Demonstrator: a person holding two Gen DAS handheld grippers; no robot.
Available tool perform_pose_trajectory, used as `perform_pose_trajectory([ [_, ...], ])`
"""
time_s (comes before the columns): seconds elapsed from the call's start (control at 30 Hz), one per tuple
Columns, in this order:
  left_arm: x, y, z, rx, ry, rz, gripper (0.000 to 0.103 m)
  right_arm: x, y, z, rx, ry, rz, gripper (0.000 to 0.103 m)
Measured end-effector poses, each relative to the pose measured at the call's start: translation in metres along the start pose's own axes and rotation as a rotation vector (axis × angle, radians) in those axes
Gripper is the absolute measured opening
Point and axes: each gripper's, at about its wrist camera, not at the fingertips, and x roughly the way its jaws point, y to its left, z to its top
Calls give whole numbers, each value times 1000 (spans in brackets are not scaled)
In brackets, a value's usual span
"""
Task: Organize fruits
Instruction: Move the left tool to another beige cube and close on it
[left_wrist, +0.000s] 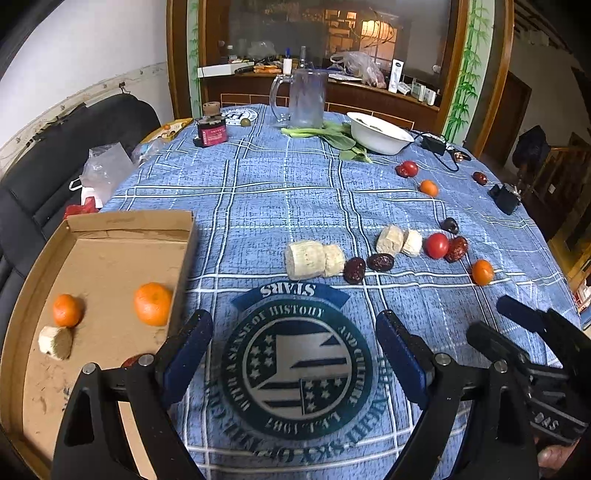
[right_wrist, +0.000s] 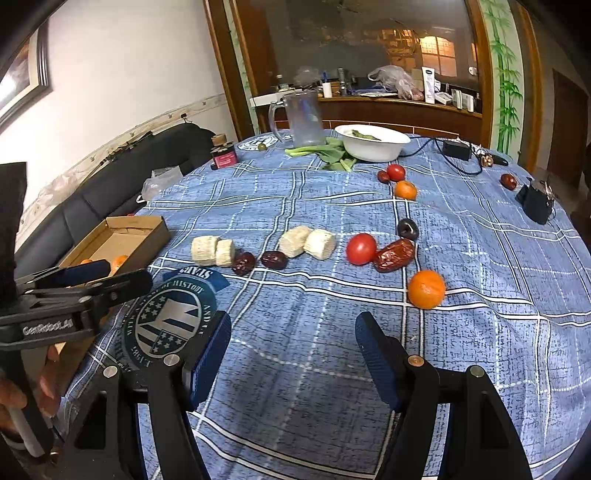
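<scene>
A shallow cardboard box (left_wrist: 110, 225) at the left holds two oranges (left_wrist: 153, 303) and a pale cut chunk (left_wrist: 55, 341). My left gripper (left_wrist: 291, 332) hangs open over the tablecloth's round emblem just right of the box, with nothing between its fingers. My right gripper (right_wrist: 291, 325) is open over bare cloth, also holding nothing. Ahead of it lie an orange (right_wrist: 426, 288), a tomato (right_wrist: 361, 249), a red date (right_wrist: 394, 254), two dark dates (right_wrist: 243, 263) and pale chunks (right_wrist: 306, 242). Farther back are another orange (right_wrist: 405, 190) and tomato (right_wrist: 396, 172).
At the far edge of the blue checked tablecloth (right_wrist: 295, 369) stand a white bowl (right_wrist: 373, 147), leafy greens (right_wrist: 332, 153), a clear jug (right_wrist: 301, 118) and a dark jar (right_wrist: 223, 153). A black adapter with cable (right_wrist: 456, 149) and a black device (right_wrist: 537, 203) lie at the right. A dark sofa (left_wrist: 74, 155) is left.
</scene>
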Motion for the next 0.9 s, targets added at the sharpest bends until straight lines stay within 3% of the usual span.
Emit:
perform_pose_trajectory([
  [0.4,53,-2,31,-34,70,94,89,9,-9,3,8,7,51,74],
  [0.67,72,12,32,-54,114,184,89,14,-14,1,21,18,71,74],
  [0.9,65,23,36,-90,99,166,89,18,-12,2,28,29,89,74],
])
